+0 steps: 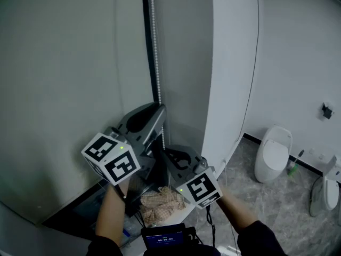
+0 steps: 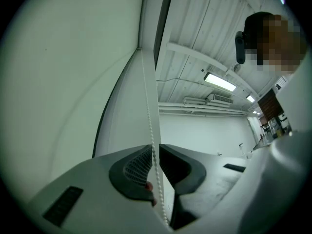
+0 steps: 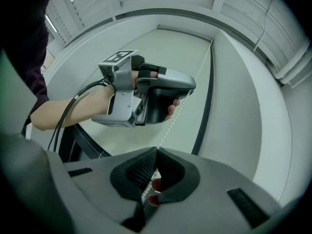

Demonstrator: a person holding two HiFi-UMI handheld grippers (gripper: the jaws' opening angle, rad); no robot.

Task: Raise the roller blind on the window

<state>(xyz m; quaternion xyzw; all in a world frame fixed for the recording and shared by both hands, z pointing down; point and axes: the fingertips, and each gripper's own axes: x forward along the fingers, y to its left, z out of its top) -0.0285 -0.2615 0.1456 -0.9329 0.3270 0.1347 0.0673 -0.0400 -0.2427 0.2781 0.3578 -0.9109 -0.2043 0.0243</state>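
White chain (image 3: 169, 127) between right tongs (image 3: 157, 148)

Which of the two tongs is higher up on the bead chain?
The left tongs: the bead chain runs between them higher up, while the right tongs clamp the same chain lower down.

We see a grey, marble-veined tiled floor (image 1: 277, 217) at the lower right. On it a white toilet (image 1: 274, 152) stands against the wall, with a small green thing (image 1: 292, 168) just beside its base and a second white fixture (image 1: 326, 192) near the picture's edge. Nearer us, a crumpled beige cloth (image 1: 159, 204) lies on a pale ledge (image 1: 184, 212).
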